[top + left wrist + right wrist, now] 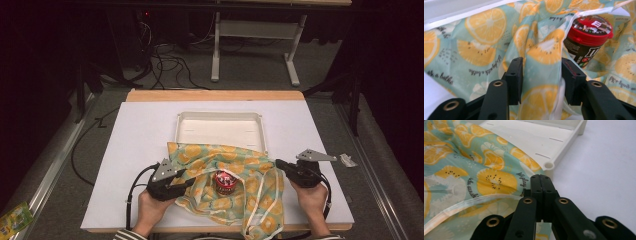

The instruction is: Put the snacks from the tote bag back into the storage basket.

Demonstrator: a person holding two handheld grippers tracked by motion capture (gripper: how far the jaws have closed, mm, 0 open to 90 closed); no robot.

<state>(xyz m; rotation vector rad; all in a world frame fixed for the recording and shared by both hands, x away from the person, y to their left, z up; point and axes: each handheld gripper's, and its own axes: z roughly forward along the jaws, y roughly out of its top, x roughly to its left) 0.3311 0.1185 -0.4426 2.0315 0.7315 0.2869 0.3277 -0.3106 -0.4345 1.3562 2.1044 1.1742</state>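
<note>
Now left claw (pixel 541 75) open astride cloth (pixel 481 45) fold; right claw (pixel 541 185) pinched shut at cloth edge w/ bare table (pixel 604 170) beside.

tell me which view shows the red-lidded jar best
The left gripper view: the jar is close, its red lid and dark printed label clear, nestled in the lemon-print cloth. The high view shows the jar small, from above, among the cloth's folds. The right gripper view shows cloth and the white tray.
</note>
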